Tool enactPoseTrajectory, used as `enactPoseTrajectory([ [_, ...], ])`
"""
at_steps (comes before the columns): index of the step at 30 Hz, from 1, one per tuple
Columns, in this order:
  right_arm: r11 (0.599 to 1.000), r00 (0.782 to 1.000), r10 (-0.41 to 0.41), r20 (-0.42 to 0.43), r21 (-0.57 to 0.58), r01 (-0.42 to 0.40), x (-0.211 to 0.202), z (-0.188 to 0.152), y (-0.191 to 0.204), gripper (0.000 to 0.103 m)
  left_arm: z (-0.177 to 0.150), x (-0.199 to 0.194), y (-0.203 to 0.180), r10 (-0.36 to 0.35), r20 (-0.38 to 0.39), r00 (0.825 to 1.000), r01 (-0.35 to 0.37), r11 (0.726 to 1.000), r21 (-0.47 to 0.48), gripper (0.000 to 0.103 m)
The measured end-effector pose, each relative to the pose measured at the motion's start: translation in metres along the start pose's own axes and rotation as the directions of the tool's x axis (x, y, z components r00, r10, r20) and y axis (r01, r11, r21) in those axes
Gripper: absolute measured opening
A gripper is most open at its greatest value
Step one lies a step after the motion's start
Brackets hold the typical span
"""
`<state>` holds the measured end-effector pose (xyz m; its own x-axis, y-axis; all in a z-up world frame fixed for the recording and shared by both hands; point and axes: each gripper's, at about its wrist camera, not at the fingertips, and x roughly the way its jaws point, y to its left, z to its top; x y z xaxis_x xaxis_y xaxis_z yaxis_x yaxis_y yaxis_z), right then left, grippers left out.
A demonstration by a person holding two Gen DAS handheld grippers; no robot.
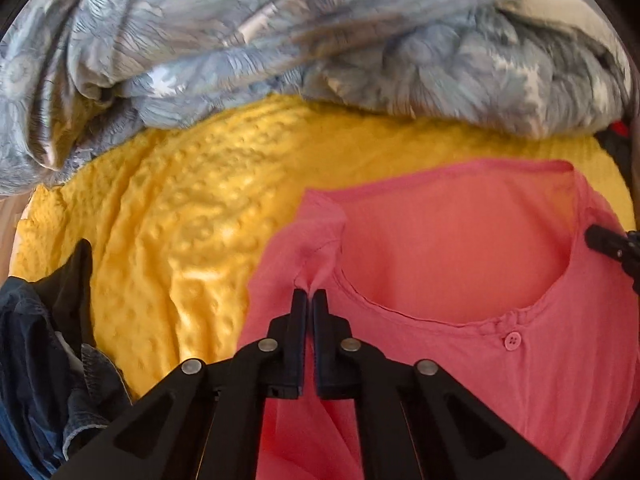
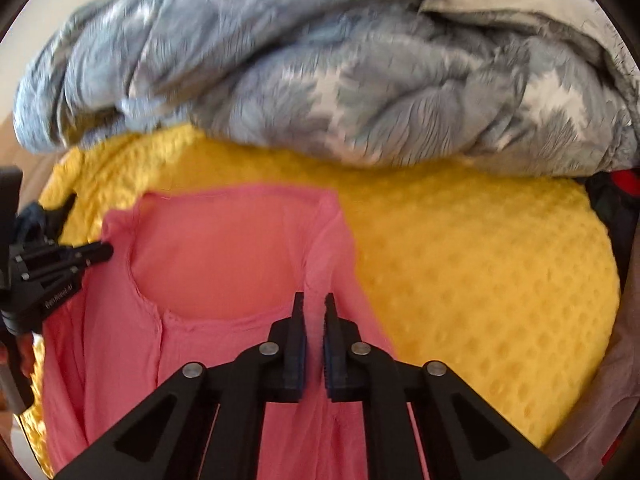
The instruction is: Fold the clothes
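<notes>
A pink buttoned top (image 1: 460, 248) lies neckline-up on a yellow dimpled blanket (image 1: 180, 208). My left gripper (image 1: 310, 296) is shut on the pink top, pinching a fold of fabric at the left shoulder beside the neckline. In the right wrist view my right gripper (image 2: 314, 300) is shut on the pink top (image 2: 224, 248) at its other shoulder, with cloth bunched between the pads. Each gripper shows in the other's view: the right gripper (image 1: 592, 236) at the far right edge, the left gripper (image 2: 106, 252) at the left edge.
A crumpled blue-grey patterned duvet (image 1: 280, 40) is heaped behind the yellow blanket (image 2: 480, 264). Dark denim clothing (image 1: 36, 360) lies at the lower left in the left wrist view. A dark item with red (image 2: 624, 188) sits at the right edge.
</notes>
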<state>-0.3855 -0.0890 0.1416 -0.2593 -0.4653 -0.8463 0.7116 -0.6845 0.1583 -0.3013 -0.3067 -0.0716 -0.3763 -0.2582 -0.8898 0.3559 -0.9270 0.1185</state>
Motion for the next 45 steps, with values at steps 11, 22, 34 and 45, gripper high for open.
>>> enactPoseTrajectory([
  [11,0.997,0.995,-0.074,0.068,0.028,0.072,0.019,0.058,0.011,0.005,0.058,0.002,0.027,0.127,0.059,0.990,-0.119,0.985,-0.121,0.002],
  [22,0.985,0.984,-0.172,-0.048,-0.012,0.171,0.076,0.065,0.008,0.034,0.048,0.059,0.038,0.139,-0.098,0.985,-0.147,0.986,-0.080,0.020],
  [34,0.997,0.993,0.020,0.113,0.071,-0.028,-0.042,0.016,-0.031,0.053,-0.025,-0.071,0.081,0.144,0.136,0.980,-0.137,0.989,-0.063,0.033],
  [45,0.938,0.939,0.344,-0.019,-0.019,-0.345,-0.132,-0.129,0.088,0.056,-0.190,-0.168,0.038,-0.015,0.202,0.979,0.050,0.985,-0.166,0.043],
])
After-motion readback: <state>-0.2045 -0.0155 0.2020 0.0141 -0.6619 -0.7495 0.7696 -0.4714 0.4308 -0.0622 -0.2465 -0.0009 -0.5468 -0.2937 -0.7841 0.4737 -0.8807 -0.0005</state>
